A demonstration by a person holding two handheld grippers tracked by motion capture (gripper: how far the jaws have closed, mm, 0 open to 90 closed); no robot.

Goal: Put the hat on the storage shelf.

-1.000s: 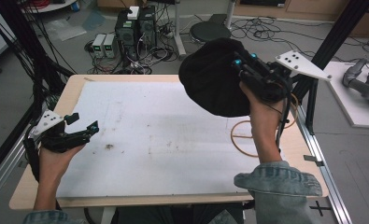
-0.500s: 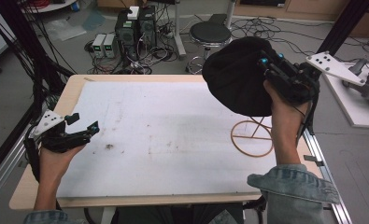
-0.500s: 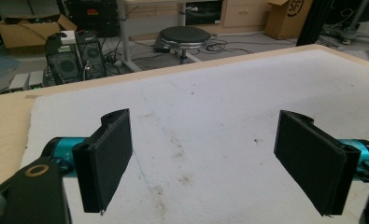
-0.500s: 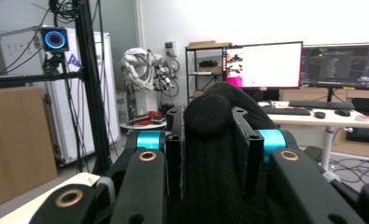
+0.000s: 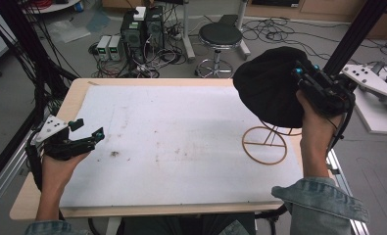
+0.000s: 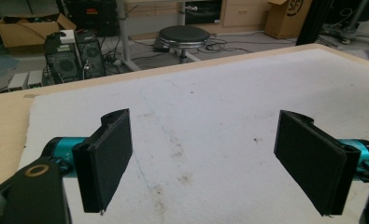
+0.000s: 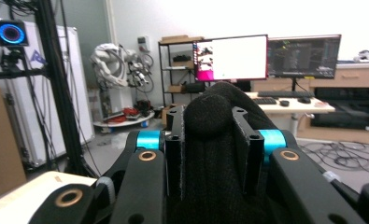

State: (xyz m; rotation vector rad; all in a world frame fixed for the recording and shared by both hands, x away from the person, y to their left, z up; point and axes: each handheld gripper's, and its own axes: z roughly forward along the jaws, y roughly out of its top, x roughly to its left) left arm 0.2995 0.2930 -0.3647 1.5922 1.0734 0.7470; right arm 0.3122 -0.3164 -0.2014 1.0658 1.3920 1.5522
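Hat (image 5: 269, 85), black and knitted, hanging in the air at the far right of the table (image 5: 44, 196) in the high view, pinched at its right edge by the right gripper (image 5: 301, 78). Directly below the hat: a thin wooden stand (image 5: 265, 144) with a round ring base, resting on the white mat (image 5: 171, 142); upper part of the stand hidden behind the hat, so contact between them impossible to tell. Left gripper (image 5: 90, 134) held low over the near left edge of the mat, jaws spread apart with nothing between them, well apart from hat and stand. Beyond the far table edge: a round black stool (image 5: 220, 36) and computer towers (image 5: 142, 29) on the floor.

Left gripper view: left gripper (image 6: 203, 158) with both black pads wide apart, only stained white mat (image 6: 210, 121) between and ahead of the jaws. Stool (image 6: 182, 35) beyond the table's far edge, ahead of the jaws.

Right gripper view: right gripper (image 7: 212, 149) closed tight on a fold of the black hat (image 7: 215, 121), cloth bulging up above the jaw tips and filling the narrow gap between them. Monitors (image 7: 266, 56) on a desk far beyond the jaws.
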